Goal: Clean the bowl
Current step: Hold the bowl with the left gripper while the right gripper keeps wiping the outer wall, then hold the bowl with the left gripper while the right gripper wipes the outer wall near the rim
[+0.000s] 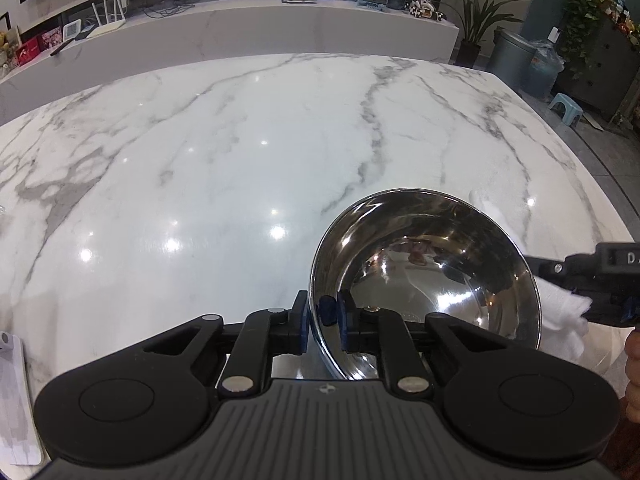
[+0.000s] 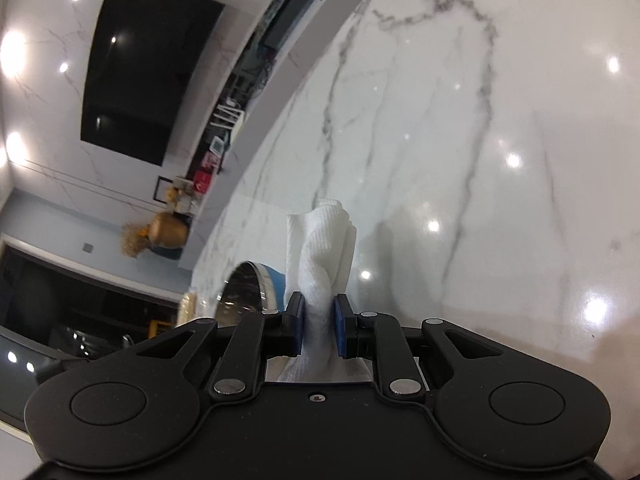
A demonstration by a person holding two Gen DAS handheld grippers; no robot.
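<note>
A shiny steel bowl (image 1: pixel 428 276) with a blue outside is tilted above the marble table (image 1: pixel 224 168). My left gripper (image 1: pixel 322 316) is shut on the bowl's near rim, one finger outside and one inside. My right gripper (image 2: pixel 319 320) is shut on a white cloth (image 2: pixel 326 252) that sticks out past the fingertips. In the left wrist view the right gripper (image 1: pixel 596 284) sits just right of the bowl, with the cloth (image 1: pixel 562 312) against the bowl's outer right side. In the right wrist view the bowl (image 2: pixel 250 290) shows at lower left, beside the cloth.
A white paper sheet (image 1: pixel 16 396) lies at the table's near left edge. Beyond the table are a long marble counter (image 1: pixel 256 28) with a router and boxes, a plant (image 1: pixel 476 20), a grey bin (image 1: pixel 510 56) and a small blue stool (image 1: pixel 566 106).
</note>
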